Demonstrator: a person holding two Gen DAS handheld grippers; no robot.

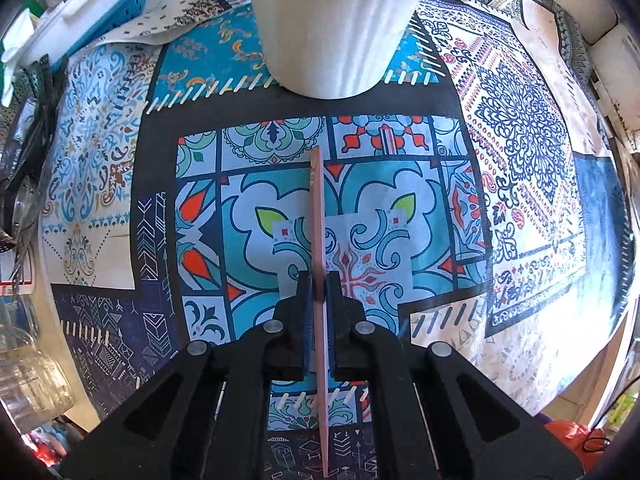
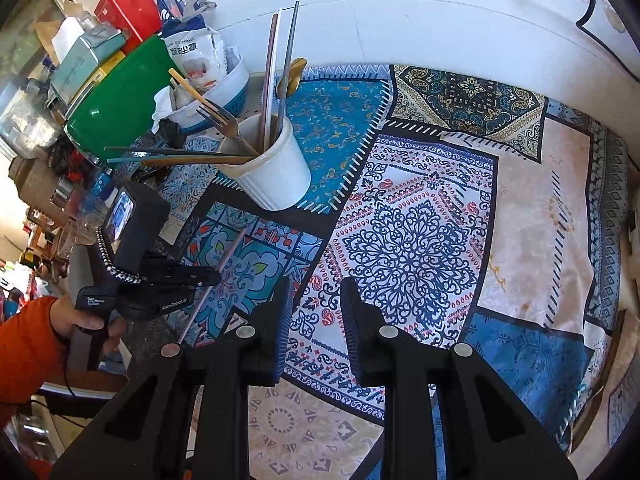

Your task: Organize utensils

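L wrist view: left gripper (image 1: 319,280) jaws clamped on a pink chopstick (image 1: 318,216), tip aimed at the white holder cup (image 1: 336,36) just ahead on the tabletop (image 1: 520,160).

R wrist view: right gripper (image 2: 316,300) jaws part open, empty, above the cloth. Cup holds fork, other chopsticks.

Step, I'd judge: carrying the stick to the cup. Next needs lifting over the rim, tip down, then release.

Pink chopstick (image 1: 319,240): you hold this thin, flat stick clamped between the left gripper's (image 1: 319,286) fingers, its tip pointing toward the cup, raised above the patterned cloth.
White ribbed cup (image 2: 271,172): upright on the cloth, ahead of the stick.
Cup contents: a fork (image 2: 224,118), several chopsticks (image 2: 286,60) standing, others leaning out leftward.
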